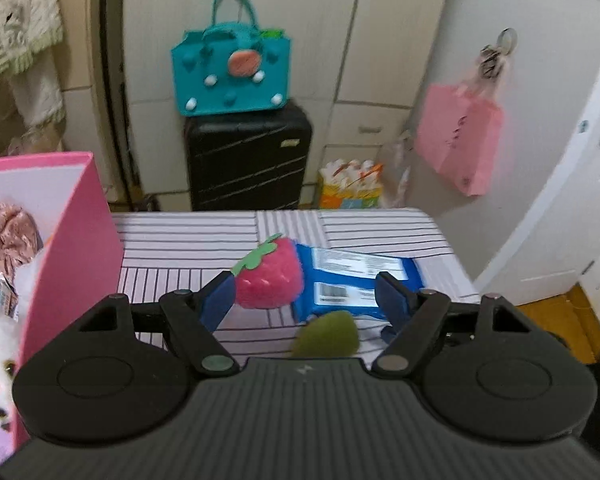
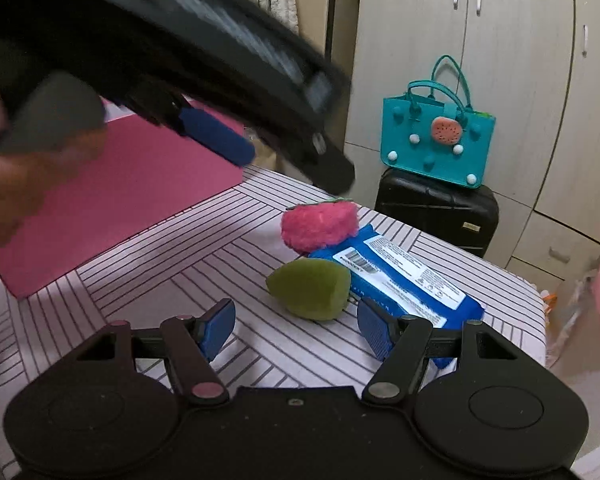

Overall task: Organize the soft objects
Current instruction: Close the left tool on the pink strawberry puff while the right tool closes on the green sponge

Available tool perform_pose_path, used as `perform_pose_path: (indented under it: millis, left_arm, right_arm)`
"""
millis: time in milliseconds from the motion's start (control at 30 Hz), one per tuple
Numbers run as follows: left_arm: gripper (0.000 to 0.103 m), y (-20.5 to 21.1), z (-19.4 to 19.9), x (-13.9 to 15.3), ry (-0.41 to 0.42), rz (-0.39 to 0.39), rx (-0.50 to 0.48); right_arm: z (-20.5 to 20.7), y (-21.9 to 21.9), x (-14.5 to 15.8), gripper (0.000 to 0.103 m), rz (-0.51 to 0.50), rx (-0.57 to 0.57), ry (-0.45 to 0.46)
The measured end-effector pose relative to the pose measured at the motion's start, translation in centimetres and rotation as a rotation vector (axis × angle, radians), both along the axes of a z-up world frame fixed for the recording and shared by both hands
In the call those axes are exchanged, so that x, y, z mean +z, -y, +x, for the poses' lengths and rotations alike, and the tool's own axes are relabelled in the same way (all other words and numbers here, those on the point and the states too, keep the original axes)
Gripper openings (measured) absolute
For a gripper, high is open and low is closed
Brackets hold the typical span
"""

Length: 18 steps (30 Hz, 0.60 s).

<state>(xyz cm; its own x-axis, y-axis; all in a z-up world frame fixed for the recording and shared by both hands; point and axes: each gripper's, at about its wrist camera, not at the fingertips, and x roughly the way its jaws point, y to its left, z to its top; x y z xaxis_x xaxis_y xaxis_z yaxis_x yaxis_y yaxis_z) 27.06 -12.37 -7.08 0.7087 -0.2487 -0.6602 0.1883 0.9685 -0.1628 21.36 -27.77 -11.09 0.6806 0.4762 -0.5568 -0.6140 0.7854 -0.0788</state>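
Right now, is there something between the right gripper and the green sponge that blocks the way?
Nothing visible blocks it. The right gripper is open, and the green sponge lies just ahead of its fingertips on the striped tablecloth. The blue wipes pack lies beside the sponge, on its right, not in front.

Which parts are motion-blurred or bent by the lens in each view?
Left wrist view: the fuzzy pink strawberry plush and olive-green teardrop sponge look soft, and the white door frame bows. Right wrist view: the left gripper overhead is smeared.

Cream wardrobe (image 2: 480, 40), black suitcase (image 1: 248, 156), possibly wooden floor (image 1: 556, 320).
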Motion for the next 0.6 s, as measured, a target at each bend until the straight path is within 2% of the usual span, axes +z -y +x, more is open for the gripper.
perform_pose_path:
  millis: [133, 233, 367, 433, 500, 533, 600]
  left_arm:
    - [0.074, -0.3, 2.1, -1.7, -0.062, -0.019, 0.065]
    - [0.074, -0.4, 2.8, -2.4, -0.049, -0.008, 0.092]
    - [0.073, -0.7, 3.3, -3.3, -0.048, -0.043, 0.116]
    - [0.070, -0.4, 3.1, -3.6, -0.037, -0.036, 0.135]
    - [0.067, -0.3, 3.1, -3.9, -0.032, -0.049, 0.137]
    - [0.065, -0.4, 3.2, -4.1, -0.032, -0.056, 0.147]
    - [0.063, -0.6, 3.2, -4.4, -0.024, -0.071, 0.162]
  right_arm:
    - [0.8, -0.4, -0.2, 0.072, 0.007, 0.004, -0.011]
    - [1.2, -0.8, -0.3, 0.072, 0.002, 0.000, -0.013]
    - [1.5, -1.3, -0.6, 0.070, -0.013, -0.009, -0.005]
    - [1.5, -1.4, -0.7, 0.066, -0.010, -0.026, -0.003]
    - [1.3, -1.3, -0.7, 0.049, -0.012, -0.042, 0.000]
    - [1.3, -1.2, -0.8, 0.045, -0.013, -0.054, 0.001]
    - [0.8, -0.8, -0.8, 0.041, -0.002, -0.066, -0.003]
